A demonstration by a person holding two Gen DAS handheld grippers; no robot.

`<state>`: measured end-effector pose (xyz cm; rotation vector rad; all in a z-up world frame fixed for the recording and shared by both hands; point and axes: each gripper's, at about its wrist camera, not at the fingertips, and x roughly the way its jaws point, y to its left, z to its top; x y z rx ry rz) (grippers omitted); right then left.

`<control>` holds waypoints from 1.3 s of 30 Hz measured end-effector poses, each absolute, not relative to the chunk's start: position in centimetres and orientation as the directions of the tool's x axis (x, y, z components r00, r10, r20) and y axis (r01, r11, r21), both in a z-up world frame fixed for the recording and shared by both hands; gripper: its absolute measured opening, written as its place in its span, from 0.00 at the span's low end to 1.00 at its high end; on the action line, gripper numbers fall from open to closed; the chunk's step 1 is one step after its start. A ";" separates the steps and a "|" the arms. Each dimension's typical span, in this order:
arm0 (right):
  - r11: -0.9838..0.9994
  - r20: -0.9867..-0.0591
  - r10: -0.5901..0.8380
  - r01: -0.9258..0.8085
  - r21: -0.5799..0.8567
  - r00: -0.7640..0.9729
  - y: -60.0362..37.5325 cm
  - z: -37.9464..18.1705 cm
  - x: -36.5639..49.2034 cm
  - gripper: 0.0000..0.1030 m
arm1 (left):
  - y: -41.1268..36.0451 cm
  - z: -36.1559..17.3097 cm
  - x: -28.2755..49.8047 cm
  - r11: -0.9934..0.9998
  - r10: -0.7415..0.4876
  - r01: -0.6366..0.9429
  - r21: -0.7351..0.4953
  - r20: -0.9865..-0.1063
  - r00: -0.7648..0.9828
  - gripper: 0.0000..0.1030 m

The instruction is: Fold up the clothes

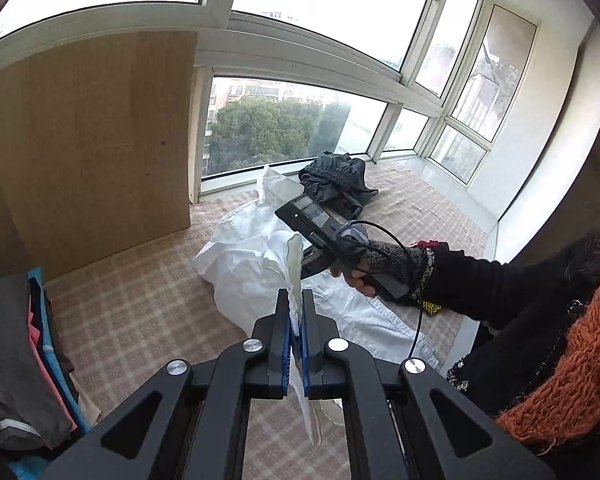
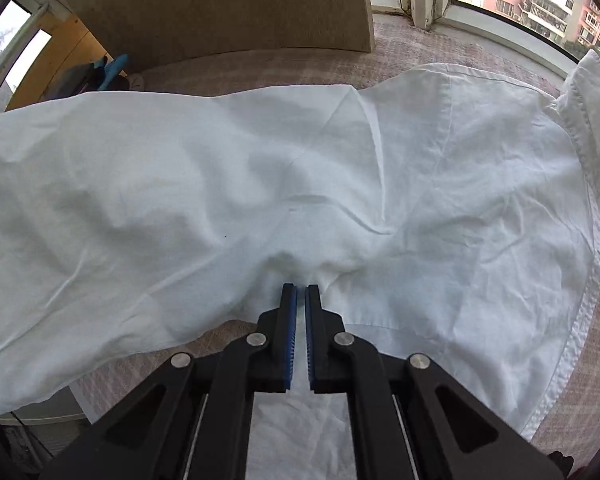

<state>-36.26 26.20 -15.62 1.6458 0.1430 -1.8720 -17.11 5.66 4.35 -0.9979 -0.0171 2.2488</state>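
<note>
A white shirt (image 1: 240, 264) lies crumpled on the checked mat (image 1: 140, 300). My left gripper (image 1: 296, 300) is shut on a fold of its cloth, which stands up between the pads and hangs below them. In the right wrist view the white shirt (image 2: 260, 184) spreads wide across the mat, its collar (image 2: 592, 120) at the far right. My right gripper (image 2: 301, 292) is shut on a bunched pinch of the shirt near its lower edge. The right gripper's body (image 1: 320, 224) shows in the left wrist view, held by a gloved hand.
A dark garment (image 1: 336, 180) lies bunched by the window. A stack of folded clothes (image 1: 32, 360) sits at the left. A wooden board (image 1: 88, 148) stands behind the mat. Windows (image 1: 300, 128) run along the far side. The person's arm (image 1: 500, 280) reaches in from the right.
</note>
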 end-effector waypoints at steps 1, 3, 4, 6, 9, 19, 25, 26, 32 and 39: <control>-0.793 -0.919 -0.393 0.504 0.343 0.007 26.0 -16.4 -36.8 0.04 | 6.4 4.8 -17.1 -0.775 0.582 -0.574 -0.266 -0.653 -0.484 0.03; -0.781 -0.896 -0.441 0.472 0.410 0.048 26.7 -16.8 -37.6 0.03 | 8.3 5.6 -16.8 -0.762 0.591 -0.593 -0.259 -0.651 -0.476 0.03; -0.773 -0.882 -0.466 0.452 0.446 0.073 27.4 -16.7 -37.9 0.03 | 9.4 5.9 -16.6 -0.752 0.598 -0.609 -0.253 -0.650 -0.468 0.03; -0.755 -0.849 -0.520 0.412 0.510 0.097 30.2 -15.8 -38.2 0.04 | 12.1 6.0 -16.1 -0.715 0.629 -0.651 -0.255 -0.639 -0.442 0.03; -0.785 -0.856 -0.513 0.372 0.496 0.058 35.1 -14.6 -39.0 0.06 | 16.8 5.2 -15.5 -0.636 0.688 -0.722 -0.272 -0.624 -0.371 0.03; -0.877 -0.922 -0.382 0.342 0.337 -0.070 41.8 -12.7 -40.7 0.06 | 30.1 -9.2 -13.8 -0.417 0.665 -0.814 -0.404 -0.746 0.030 0.03; -0.872 -0.923 -0.322 0.445 0.203 -0.210 39.5 -10.1 -40.1 0.06 | 32.9 -16.8 -12.8 -0.406 0.554 -0.811 -0.422 -0.819 0.149 0.04; -0.865 -0.915 -0.327 0.464 0.190 -0.235 38.9 -9.5 -40.1 0.06 | 33.0 -17.5 -12.8 -0.414 0.541 -0.806 -0.423 -0.827 0.156 0.04; -0.765 -0.909 -0.390 0.602 0.231 -0.147 32.1 -12.1 -41.7 0.16 | 29.0 -14.7 -12.9 -0.504 0.548 -0.753 -0.424 -0.830 0.100 0.36; -0.778 -0.903 -0.398 0.582 0.238 -0.163 32.0 -11.0 -40.9 0.16 | 20.4 -10.4 -19.6 -0.680 0.460 -0.703 -0.208 -0.867 -0.189 0.44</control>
